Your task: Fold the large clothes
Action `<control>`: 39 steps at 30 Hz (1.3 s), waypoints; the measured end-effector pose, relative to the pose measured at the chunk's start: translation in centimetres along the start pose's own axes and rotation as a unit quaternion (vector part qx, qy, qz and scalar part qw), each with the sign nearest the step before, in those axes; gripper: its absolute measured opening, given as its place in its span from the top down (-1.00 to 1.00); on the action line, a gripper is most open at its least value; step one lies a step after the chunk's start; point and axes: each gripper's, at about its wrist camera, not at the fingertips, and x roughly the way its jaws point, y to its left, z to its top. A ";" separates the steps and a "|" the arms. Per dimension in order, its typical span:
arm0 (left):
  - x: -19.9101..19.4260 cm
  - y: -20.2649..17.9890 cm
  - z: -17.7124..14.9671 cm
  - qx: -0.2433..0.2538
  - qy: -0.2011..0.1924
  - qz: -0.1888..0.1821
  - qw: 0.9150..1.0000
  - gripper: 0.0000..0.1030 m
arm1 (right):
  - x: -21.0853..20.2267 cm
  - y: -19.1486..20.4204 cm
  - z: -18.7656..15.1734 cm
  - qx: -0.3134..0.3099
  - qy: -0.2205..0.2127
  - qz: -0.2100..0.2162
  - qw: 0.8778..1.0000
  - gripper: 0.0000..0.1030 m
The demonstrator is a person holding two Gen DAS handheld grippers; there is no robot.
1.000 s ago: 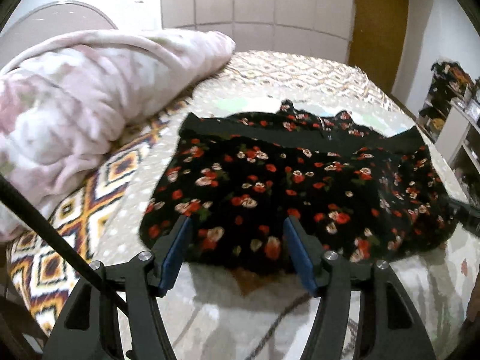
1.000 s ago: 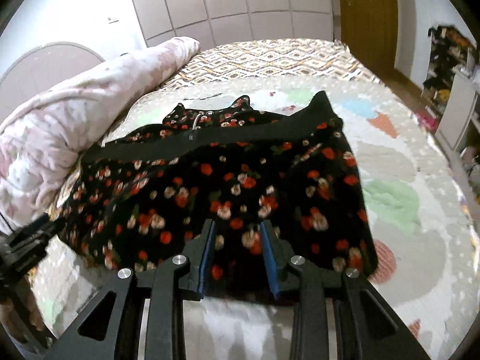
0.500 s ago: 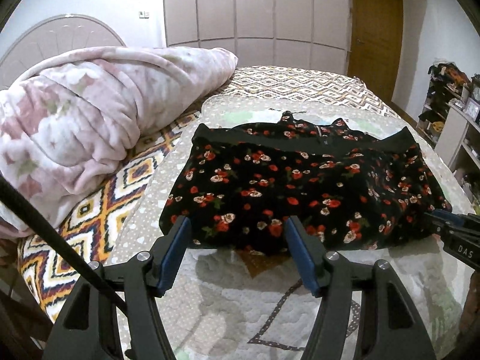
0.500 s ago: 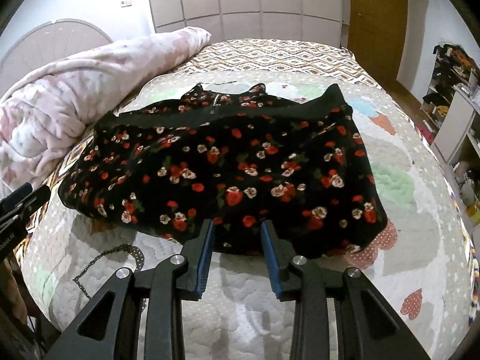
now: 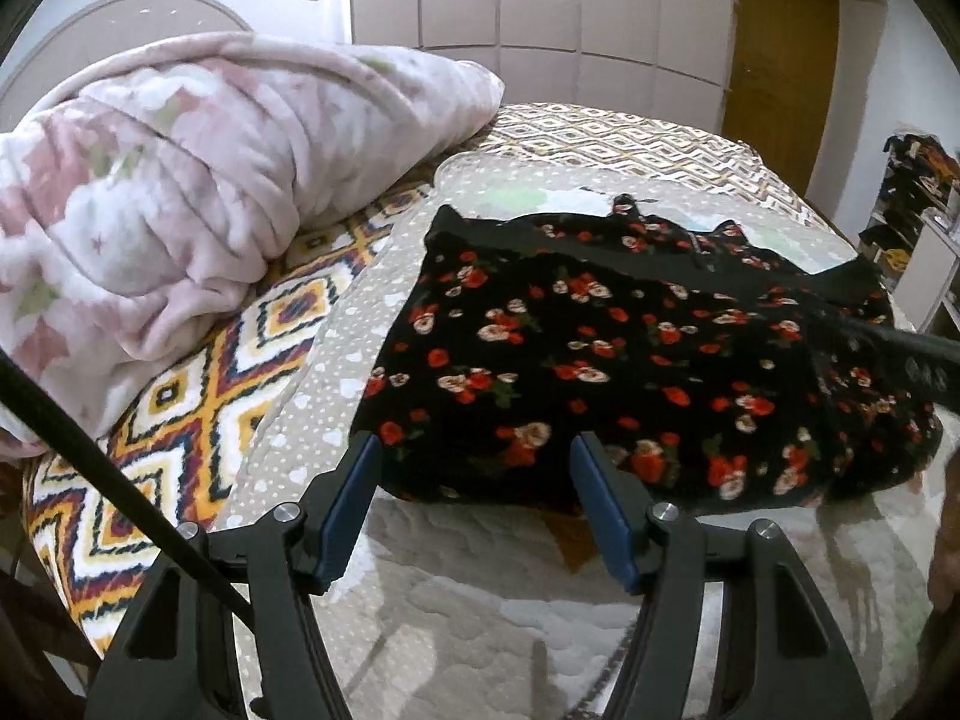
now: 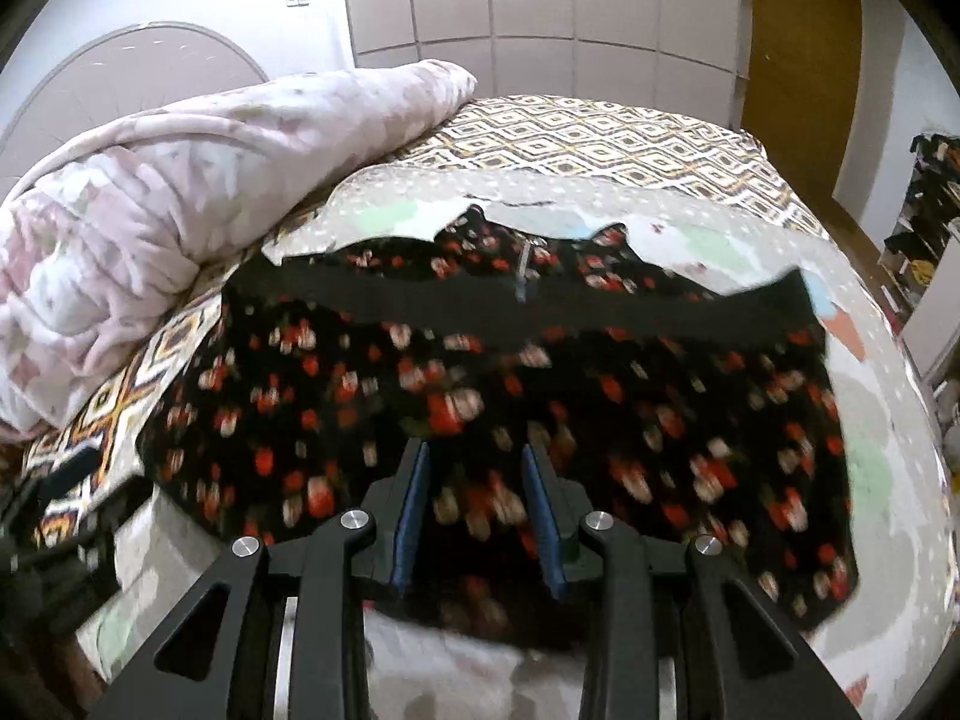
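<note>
The left gripper (image 5: 474,450) is standing wide apart, holding nothing, over the near hem of the floral dress (image 5: 630,372). The right gripper (image 6: 474,453) is standing narrower, nothing pinched, above the same hem. The dress is lying folded on the quilt (image 5: 480,600) near the bed's near edge. A pink blanket (image 5: 180,198) is lying bunched along the left edge.

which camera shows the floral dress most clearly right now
The left wrist view: the floral dress appears sharp there, though its right edge is cut off. The right wrist view shows the whole dress, but motion-blurred.
</note>
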 end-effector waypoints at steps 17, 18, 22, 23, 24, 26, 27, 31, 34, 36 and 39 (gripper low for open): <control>4.3 5.6 1.0 -0.091 0.043 -0.018 0.995 -0.36 | 9.7 -1.1 -0.2 0.009 0.060 0.000 0.998 0.26; 4.4 6.2 1.0 -0.103 0.044 -0.017 0.994 -0.37 | 9.7 -1.1 -0.2 0.010 0.060 0.001 0.998 0.26; 5.2 8.4 1.3 -0.130 0.053 -0.020 0.990 -0.38 | 9.7 -1.1 -0.2 0.008 0.056 0.002 0.998 0.25; 5.4 8.7 1.5 -0.133 0.054 -0.023 0.989 -0.39 | 9.6 -1.0 -0.2 0.006 0.054 0.000 0.999 0.25; 5.6 9.0 1.8 -0.137 0.056 -0.025 0.989 -0.39 | 9.7 -1.0 -0.3 0.005 0.053 0.000 0.999 0.25; 6.1 9.3 2.3 -0.143 0.055 -0.035 0.988 -0.45 | 9.6 -0.8 -0.2 -0.001 0.053 -0.006 0.999 0.24; 6.4 9.4 2.5 -0.146 0.056 -0.041 0.987 -0.48 | 9.5 -0.6 -0.1 -0.005 0.054 -0.009 0.998 0.24; 8.2 9.4 3.2 -0.151 0.066 -0.049 0.985 -0.48 | 7.7 -0.5 1.4 -0.009 0.045 -0.002 0.999 0.24; 9.1 8.9 3.6 -0.139 0.065 -0.040 0.987 -0.48 | 6.9 -1.0 3.2 0.019 0.035 0.023 0.999 0.24; 9.5 8.7 3.9 -0.139 0.063 -0.044 0.987 -0.48 | 7.8 -0.9 4.1 0.031 0.046 0.046 0.997 0.27; 10.5 8.3 4.3 -0.135 0.062 -0.037 0.988 -0.48 | 9.9 0.3 4.9 0.027 0.061 0.078 0.995 0.30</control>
